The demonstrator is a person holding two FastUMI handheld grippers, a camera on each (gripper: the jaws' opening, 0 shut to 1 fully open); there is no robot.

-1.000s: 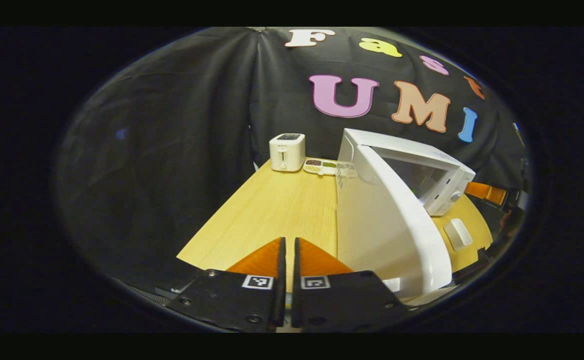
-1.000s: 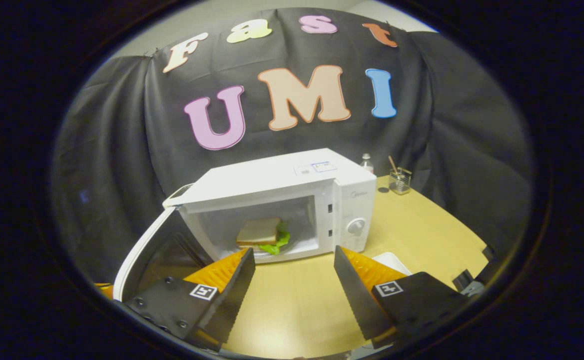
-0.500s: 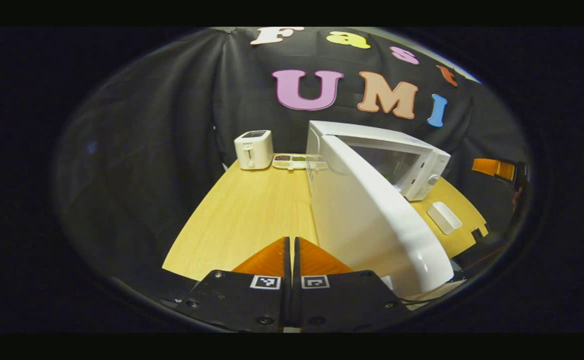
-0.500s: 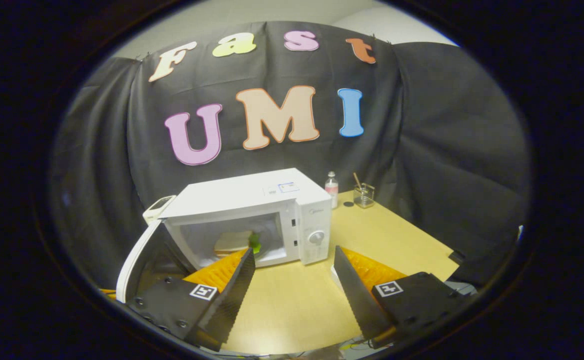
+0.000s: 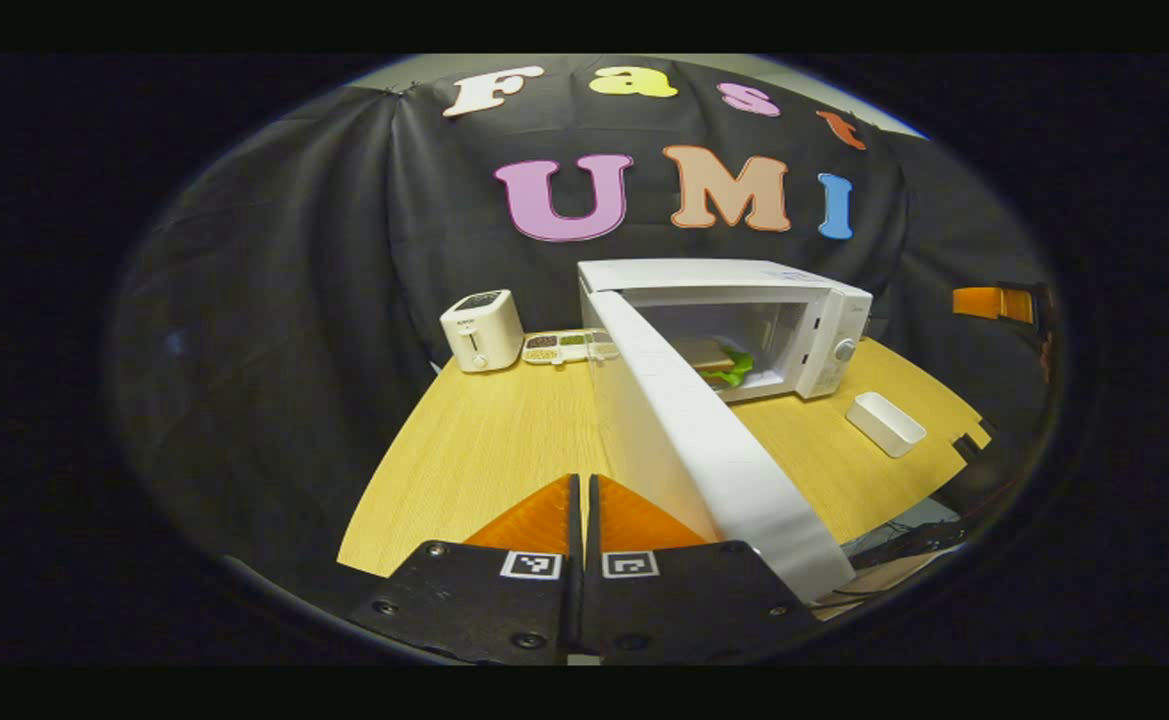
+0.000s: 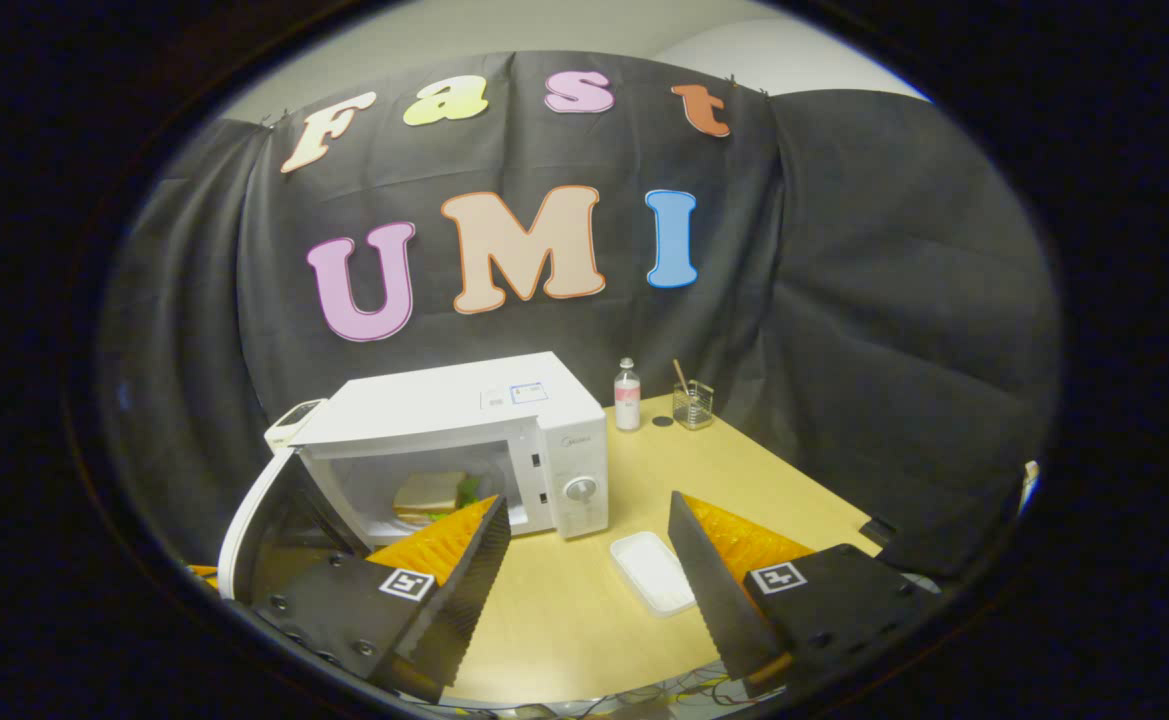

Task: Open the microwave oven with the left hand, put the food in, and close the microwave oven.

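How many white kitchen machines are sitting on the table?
2. The microwave stands mid-table with its door swung open and a sandwich inside. The small toaster stands at the table's back edge, left of the microwave.

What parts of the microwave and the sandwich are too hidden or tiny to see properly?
- Sandwich: in the right gripper view, the right gripper's own finger covers its lower part; the filling is too small to name.
- Microwave: in the left gripper view, the open door hides part of the inside.
- Dial markings: too small.
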